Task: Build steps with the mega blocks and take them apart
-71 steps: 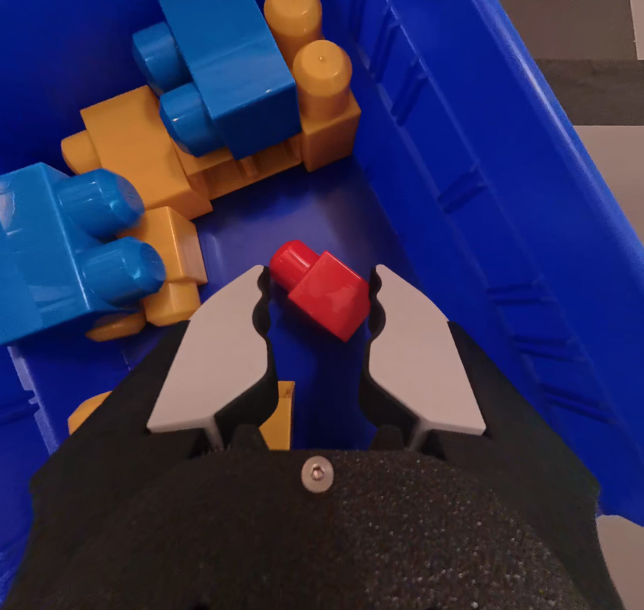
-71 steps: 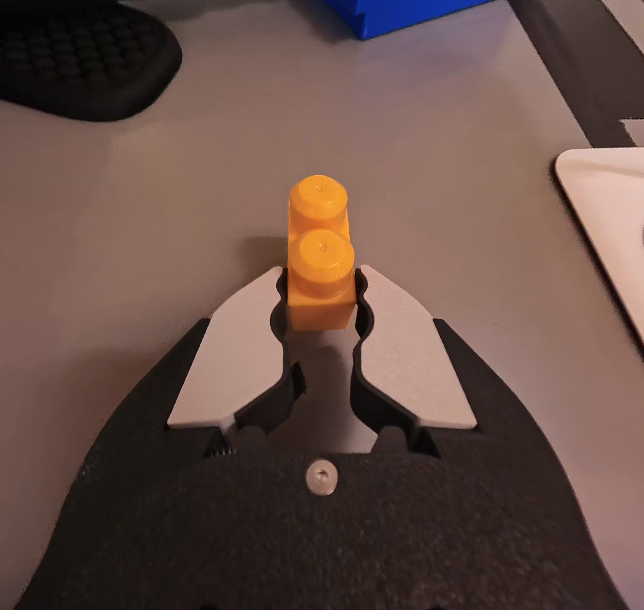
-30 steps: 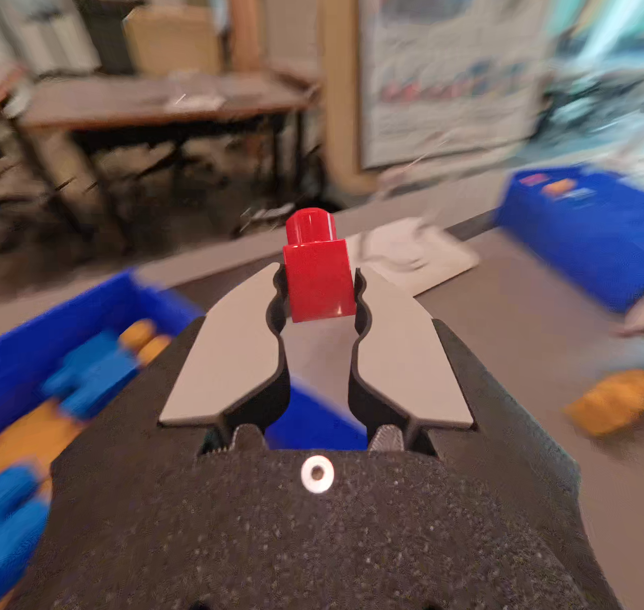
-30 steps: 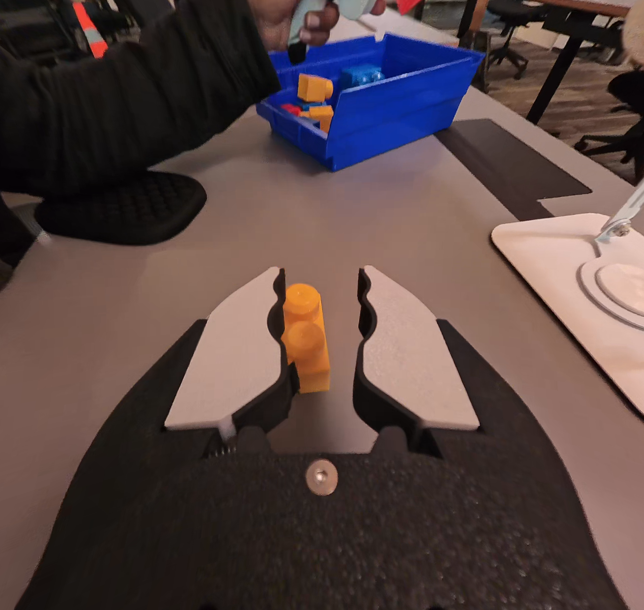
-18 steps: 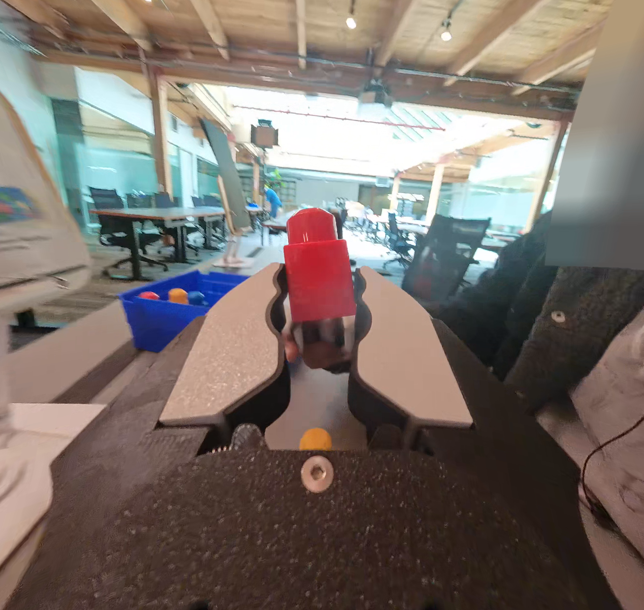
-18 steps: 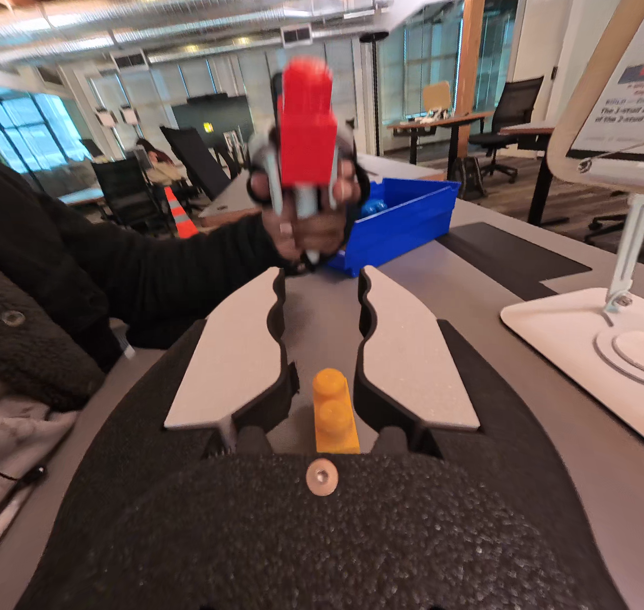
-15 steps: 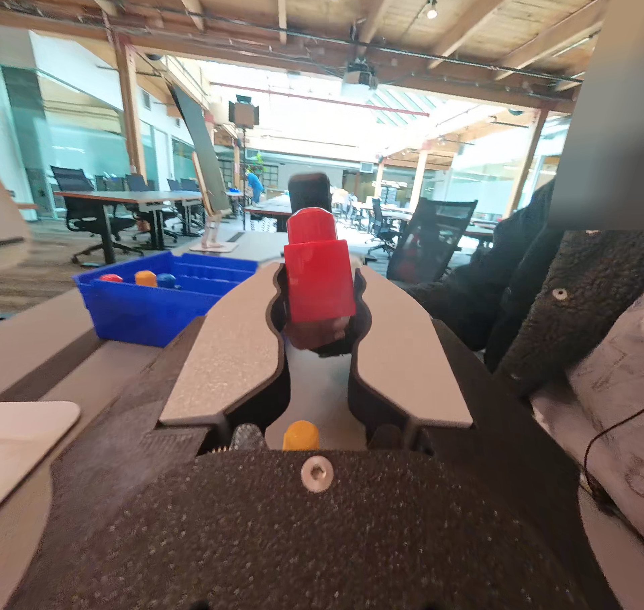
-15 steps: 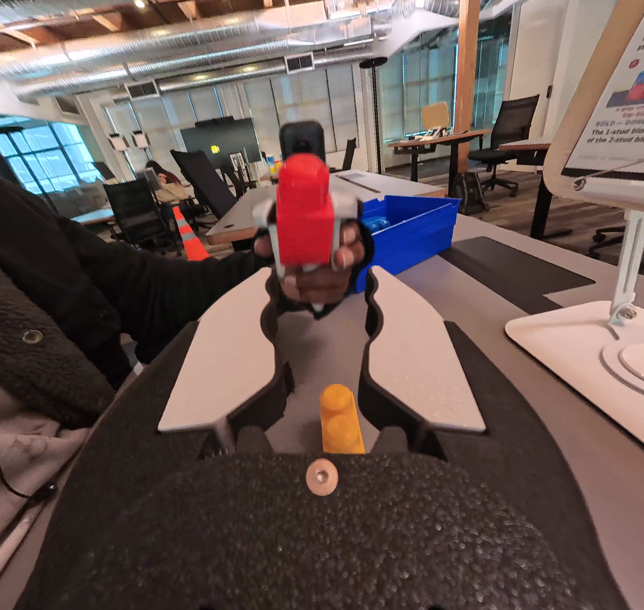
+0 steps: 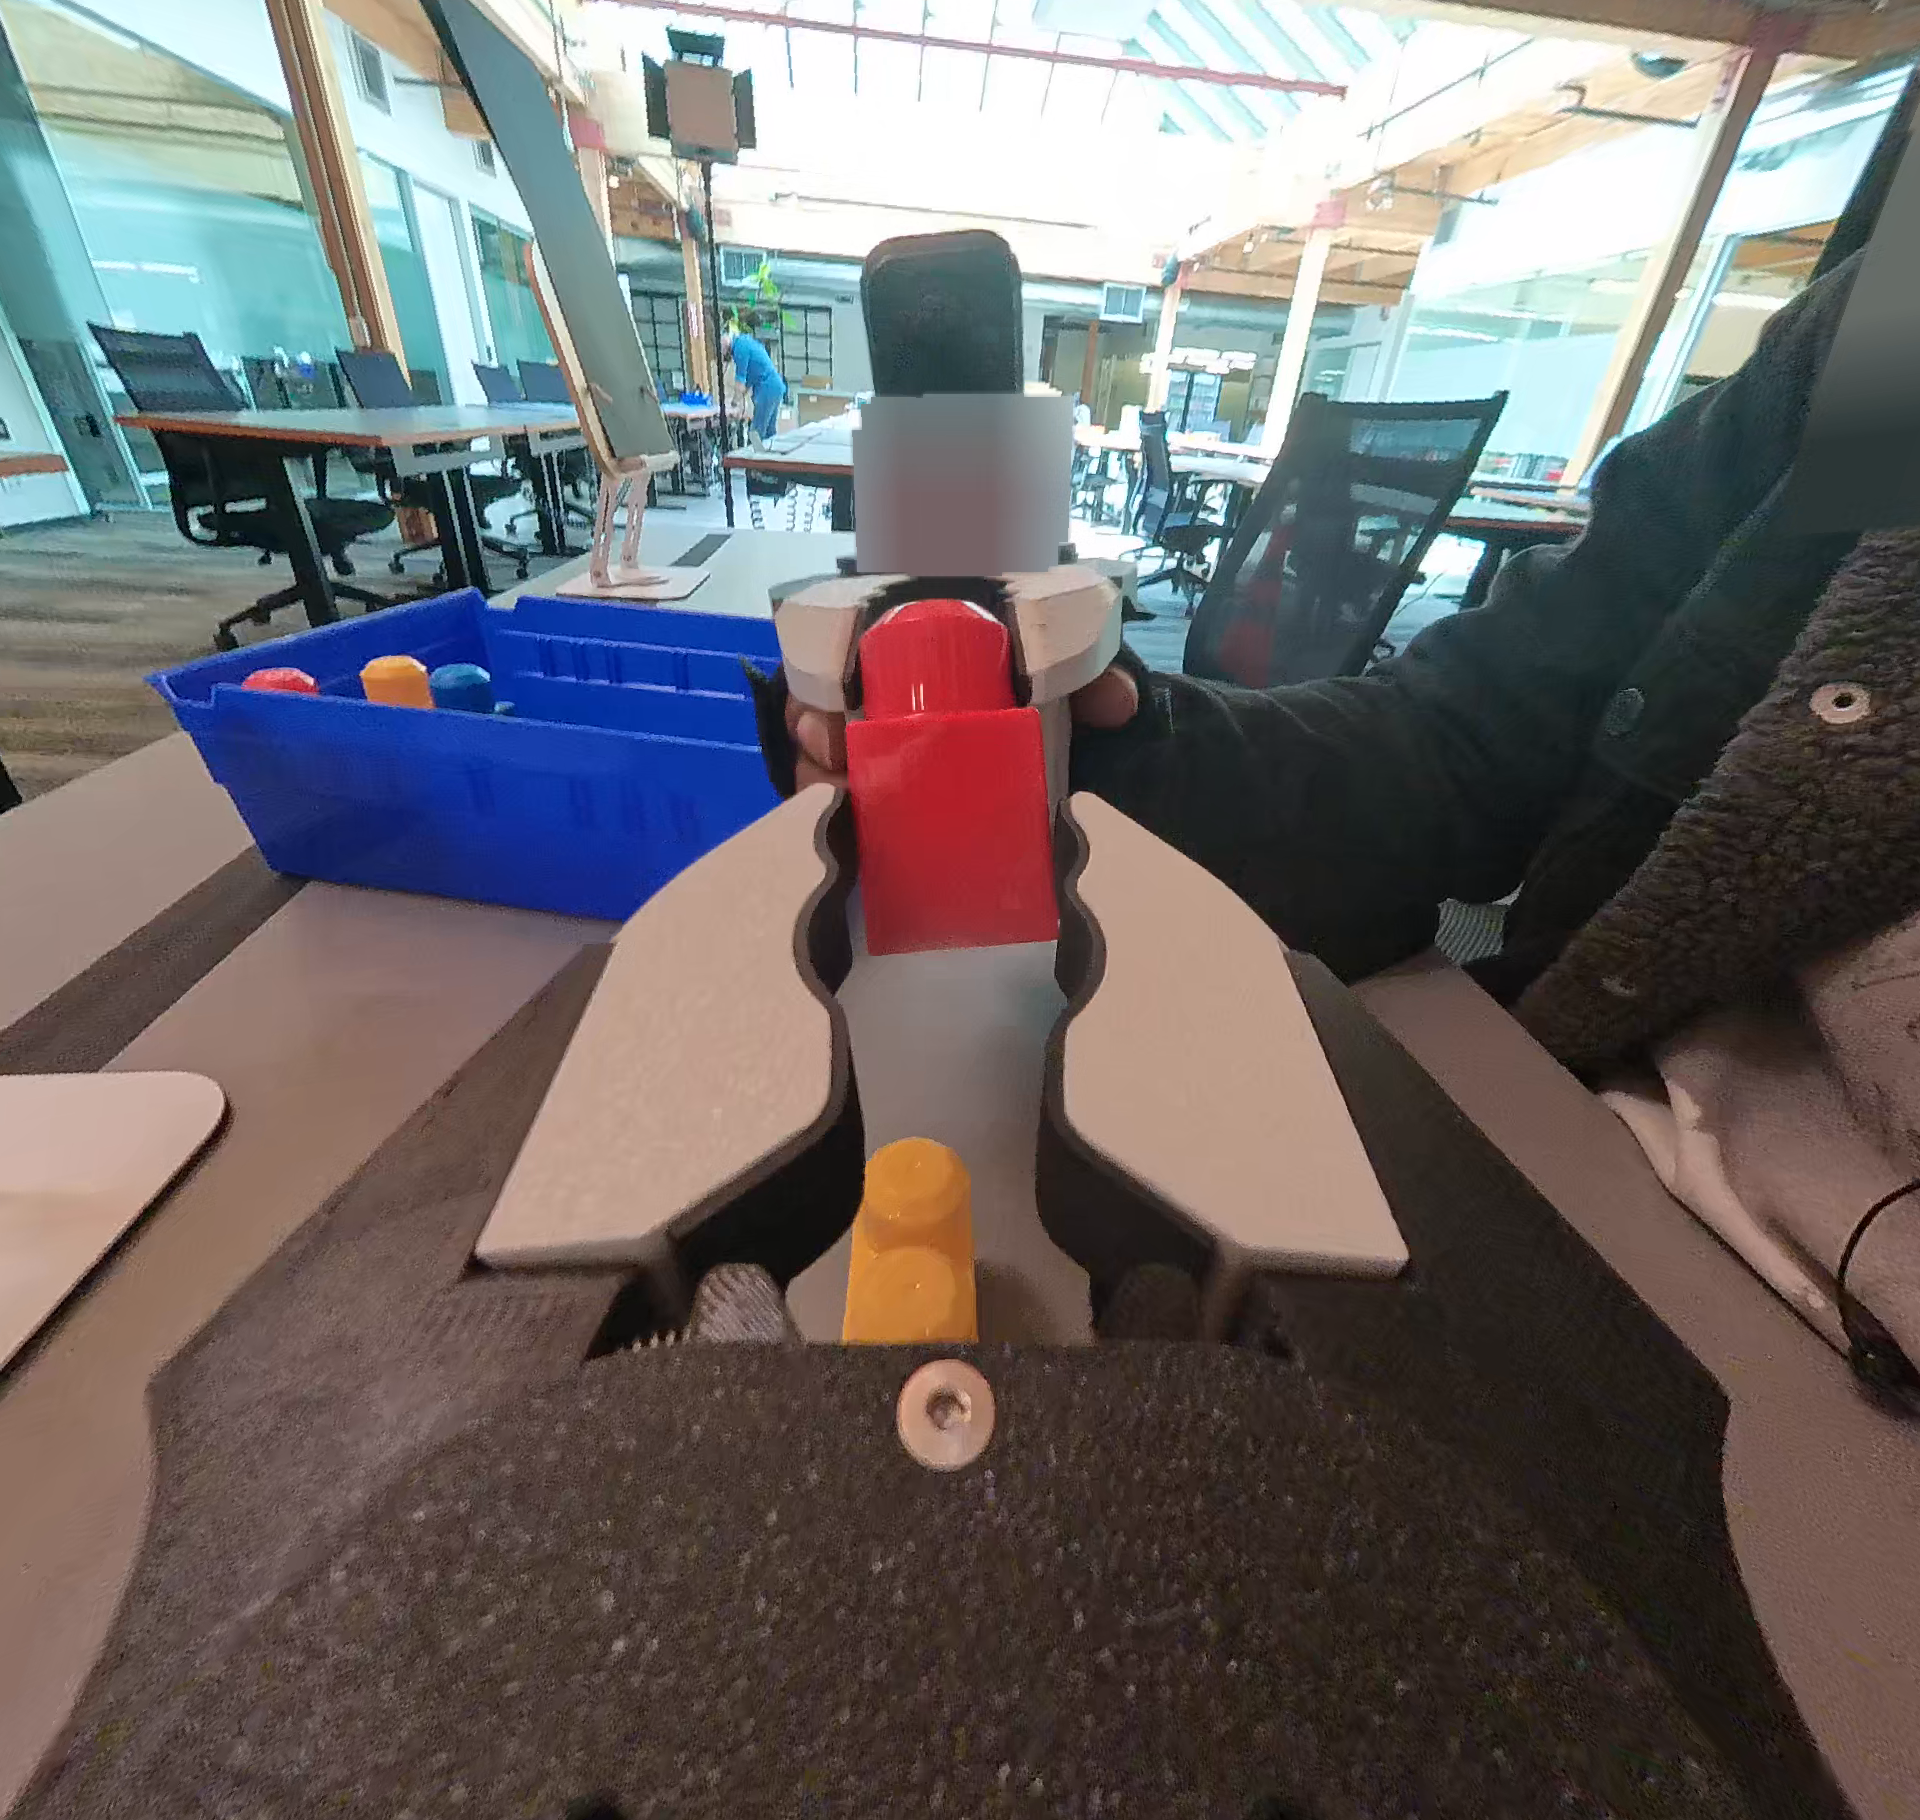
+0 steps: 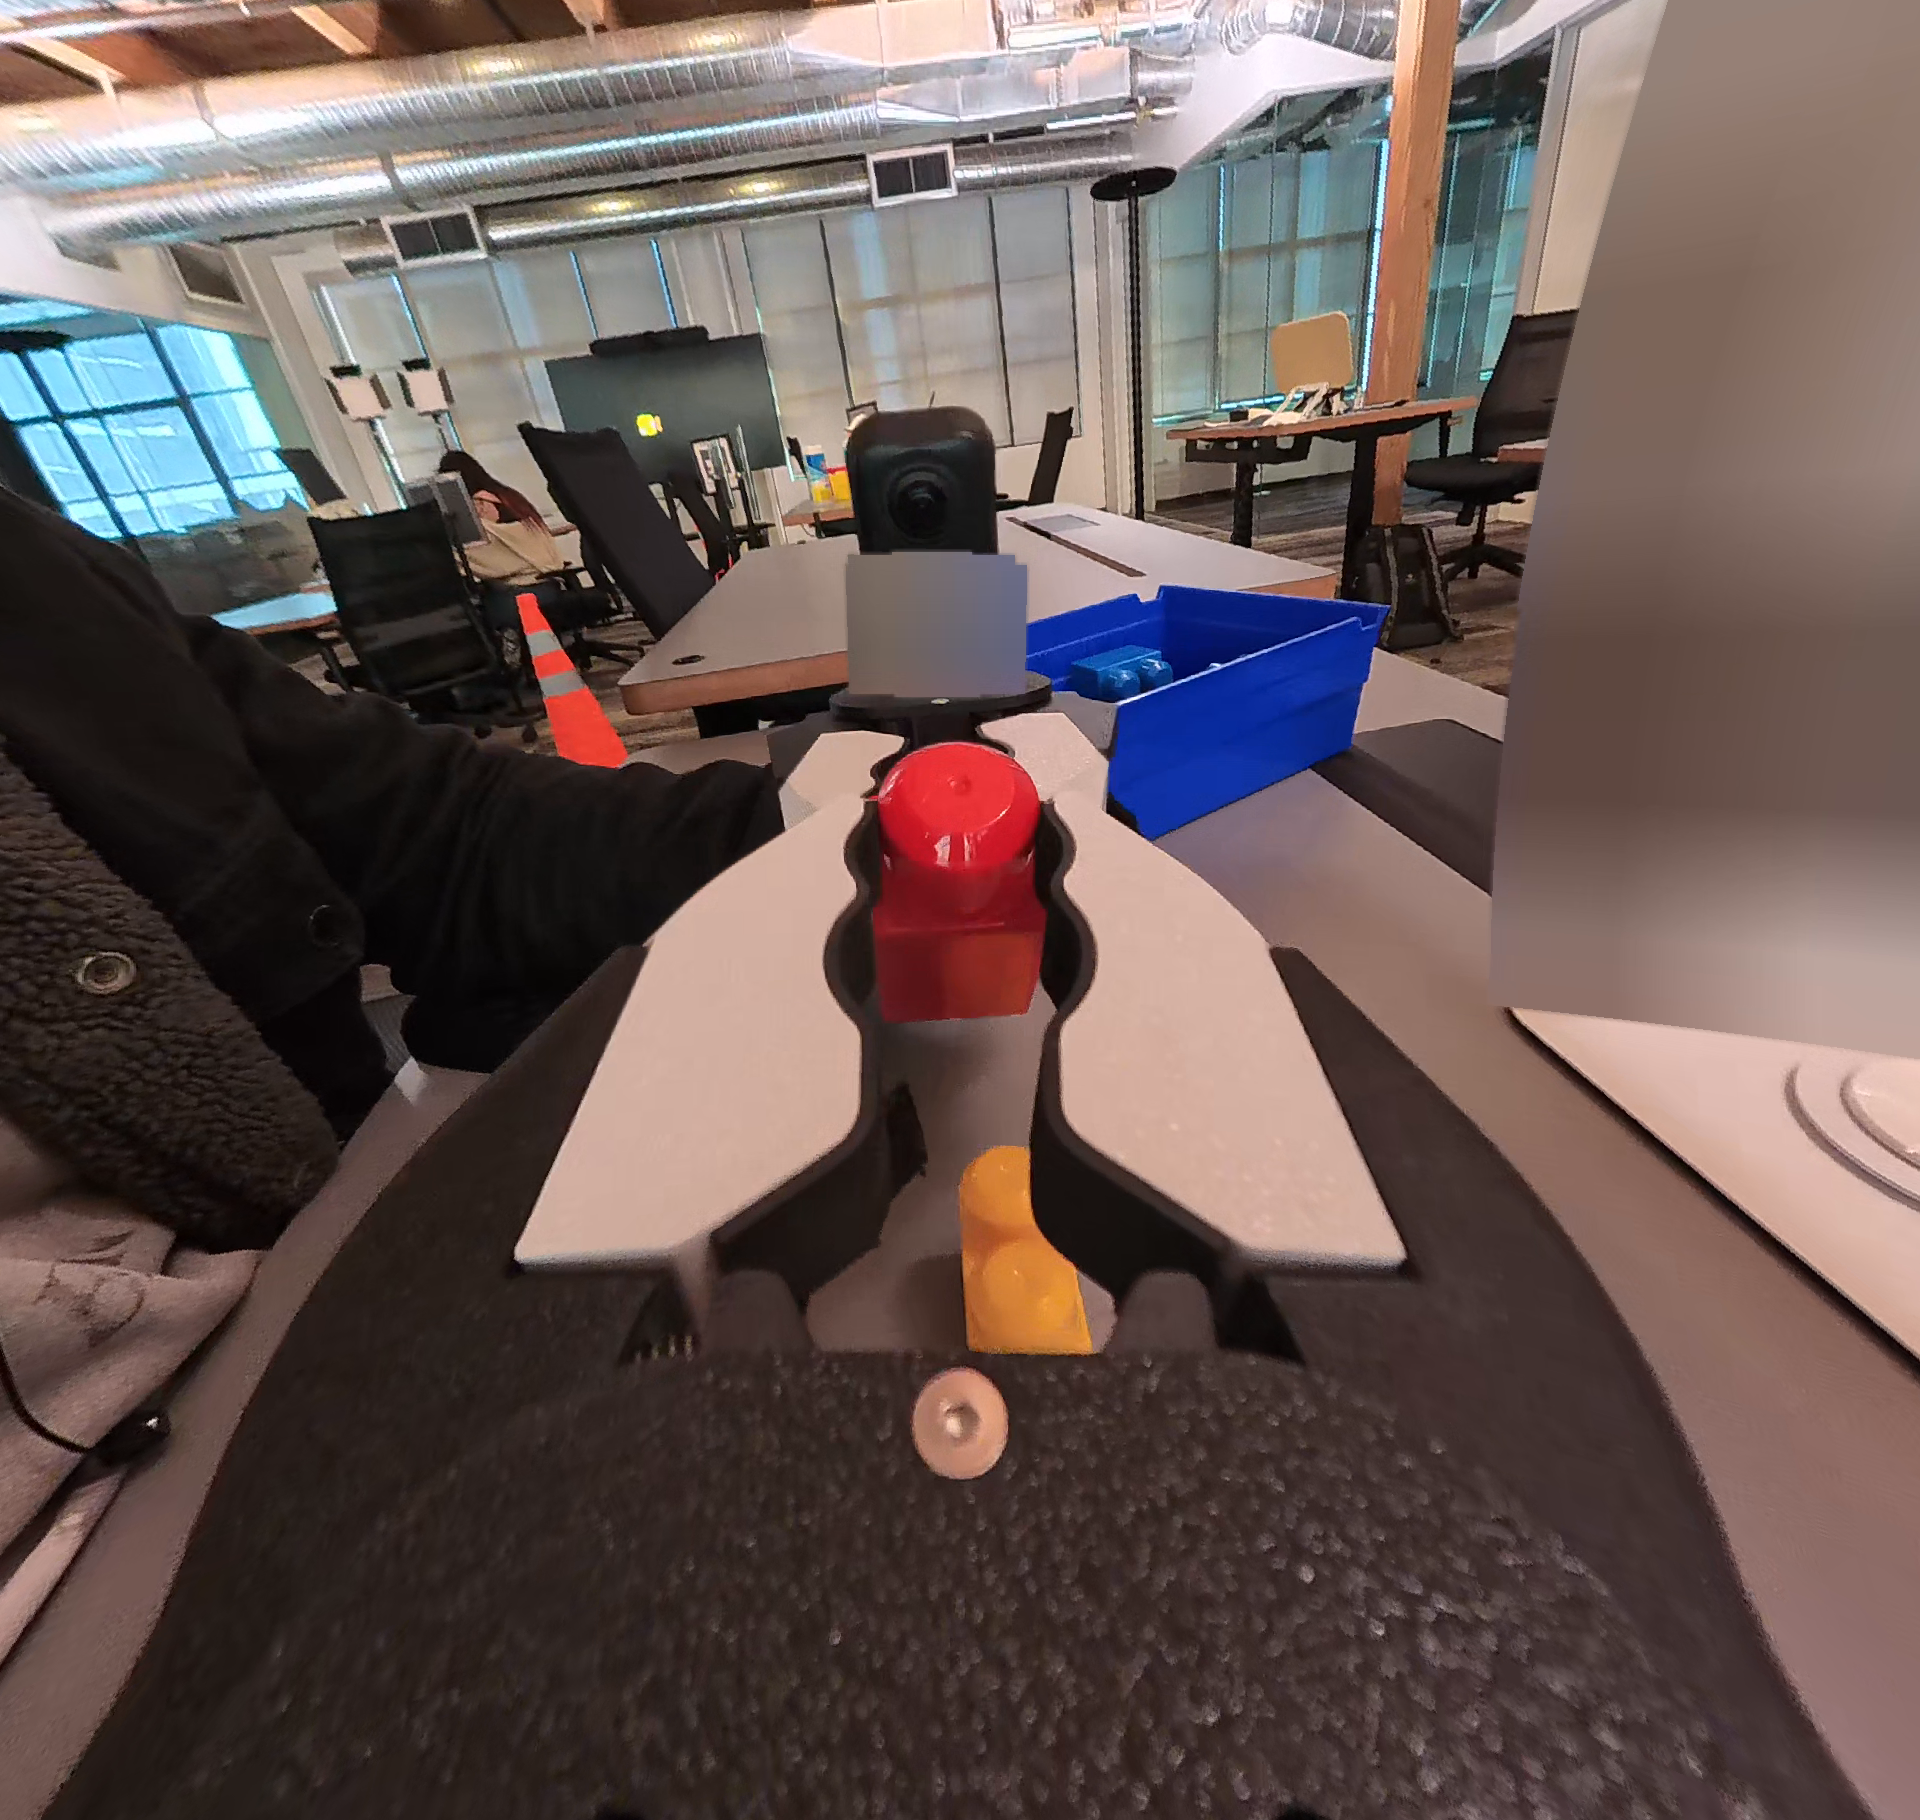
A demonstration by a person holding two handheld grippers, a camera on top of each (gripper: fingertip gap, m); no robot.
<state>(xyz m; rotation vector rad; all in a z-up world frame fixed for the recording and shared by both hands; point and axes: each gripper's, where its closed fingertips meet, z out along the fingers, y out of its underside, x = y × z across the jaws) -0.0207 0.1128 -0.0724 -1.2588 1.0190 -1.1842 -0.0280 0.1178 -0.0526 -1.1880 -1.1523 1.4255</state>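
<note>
My left gripper [image 9: 945, 814] is shut on a red one-stud block [image 9: 945, 835] and holds it upright in the air. My right gripper [image 10: 956, 835] faces it from the other side, and its fingers are closed against the sides of the same red block [image 10: 956, 918]. In the left wrist view the right gripper [image 9: 940, 627] sits around the stud. A yellow two-stud block [image 9: 909, 1240] stands free on the grey table below both grippers. It also shows in the right wrist view [image 10: 1013, 1261].
A blue bin [image 9: 468, 794] with loose blocks stands on the table behind the right gripper. Another blue bin [image 10: 1236, 731] stands behind the left gripper. A white stand base [image 10: 1714, 1147] lies at the table's side. A person's dark sleeve [image 9: 1403, 783] reaches across. Only a small space, under 4 cm, lies between the two pairs of fingers.
My left gripper took the red block from the bin and carried it over the table. My right gripper let go of the yellow block, rose and closed on the red block.
</note>
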